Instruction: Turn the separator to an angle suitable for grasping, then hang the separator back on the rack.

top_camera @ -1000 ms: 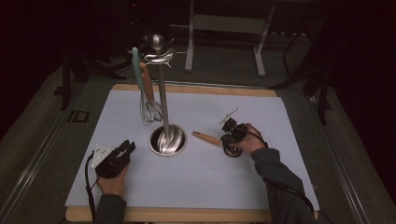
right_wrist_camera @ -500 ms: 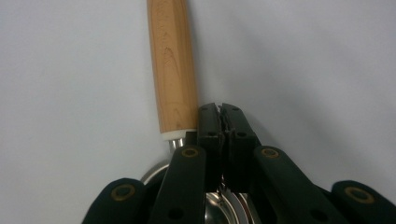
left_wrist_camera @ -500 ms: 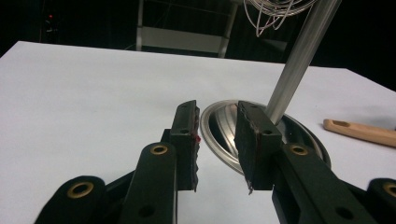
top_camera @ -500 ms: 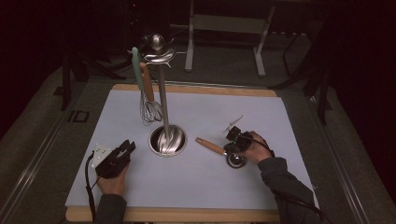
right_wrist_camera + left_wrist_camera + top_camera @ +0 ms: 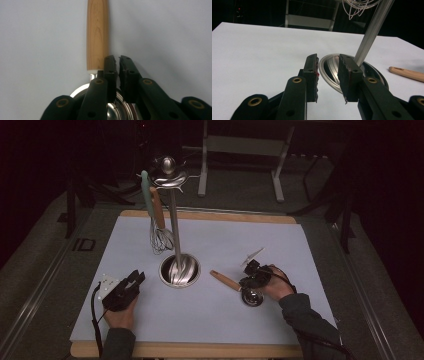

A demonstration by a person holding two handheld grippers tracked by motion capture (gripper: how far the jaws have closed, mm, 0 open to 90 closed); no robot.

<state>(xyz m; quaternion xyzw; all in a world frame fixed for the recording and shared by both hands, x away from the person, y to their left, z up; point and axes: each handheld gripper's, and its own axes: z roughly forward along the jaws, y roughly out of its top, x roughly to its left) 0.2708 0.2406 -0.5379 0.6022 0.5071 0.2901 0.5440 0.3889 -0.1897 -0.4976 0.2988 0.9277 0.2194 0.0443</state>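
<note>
A ladle with a wooden handle (image 5: 224,280) (image 5: 97,35) and a steel bowl (image 5: 252,296) (image 5: 113,111) lies on the white sheet to the right of the utensil stand (image 5: 179,270). My right gripper (image 5: 249,282) (image 5: 117,58) points down over the bowl's rim beside the handle. Its jaws have just been opening and stand a narrow slit apart, with the rim under them. My left gripper (image 5: 136,279) (image 5: 328,58) rests left of the stand's base (image 5: 329,66), open with nothing between its jaws.
A wire whisk (image 5: 159,237) (image 5: 359,5) with a wooden handle hangs from the stand's top, next to a teal handle (image 5: 145,190). The white sheet (image 5: 300,255) covers a wooden board. Dark floor and metal frames lie beyond the far edge.
The right hand has drawn the ladle a little toward the near edge, and its bowl now lies on the sheet. The left gripper has stayed put.
</note>
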